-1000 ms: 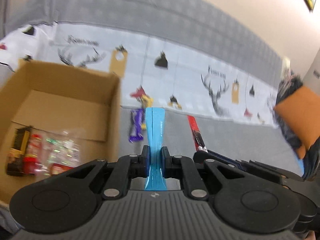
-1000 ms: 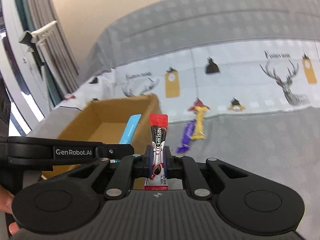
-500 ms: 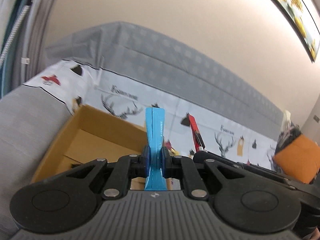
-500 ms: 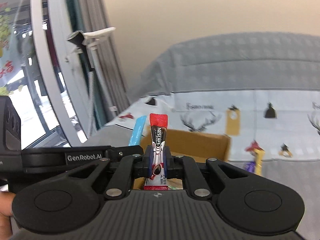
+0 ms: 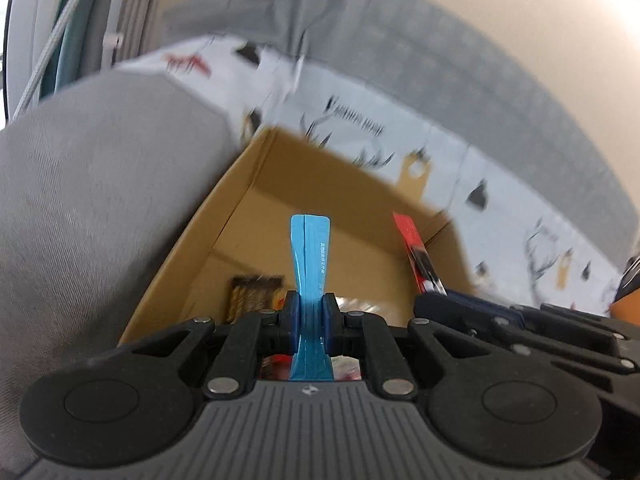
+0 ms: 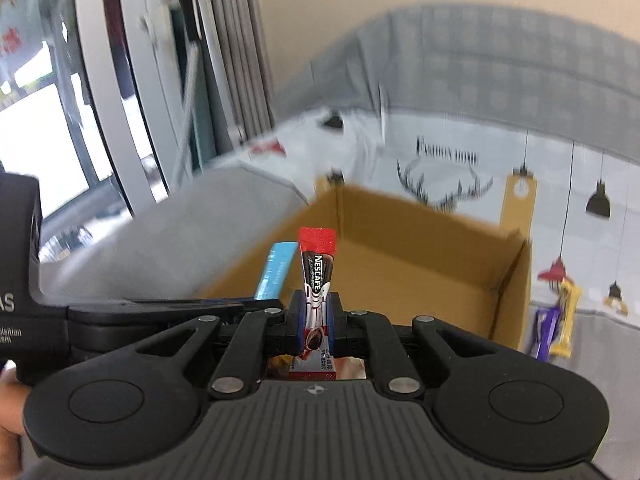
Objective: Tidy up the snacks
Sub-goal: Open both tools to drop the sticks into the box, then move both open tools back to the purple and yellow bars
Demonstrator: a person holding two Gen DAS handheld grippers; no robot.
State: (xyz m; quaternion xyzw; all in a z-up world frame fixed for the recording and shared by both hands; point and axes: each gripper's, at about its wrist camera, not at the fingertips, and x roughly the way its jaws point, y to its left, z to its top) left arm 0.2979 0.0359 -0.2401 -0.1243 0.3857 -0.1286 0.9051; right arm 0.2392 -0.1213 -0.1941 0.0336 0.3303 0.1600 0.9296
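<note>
You had the left gripper [image 5: 310, 322] clenched on a blue sachet [image 5: 309, 264], which stood upright out of the jaws, and the right gripper [image 6: 316, 320] clenched on a red coffee stick [image 6: 316, 280] in the same way. Neither grip differed from a second before: both packets sat pinched at the same spot between the pads.

What changed was where you had carried them. A second earlier the left camera looked across grey cushion with the cardboard box [image 5: 280, 184] off to its left, and a purple bar lay ahead of the blue sachet. By this moment the box filled the middle of the left view and the blue sachet stood over its open inside, near the left wall. Down in the box, a dark brown packet [image 5: 256, 294] showed just left of the jaws (the rest of the contents were hidden by the gripper).

The right camera told the same story. Earlier the box sat low and to the left of the red coffee stick; at this moment the stick stood over the box opening, with the blue sachet [image 6: 276, 270] just beside it on the left. In the left view the red stick [image 5: 416, 258] showed near the box's right wall.

A purple bar [image 6: 544, 332] and a yellow bar [image 6: 565, 322] lay touching each other on the sofa, just outside the box's right side. The printed cover [image 6: 440, 160] behind was blurred.
</note>
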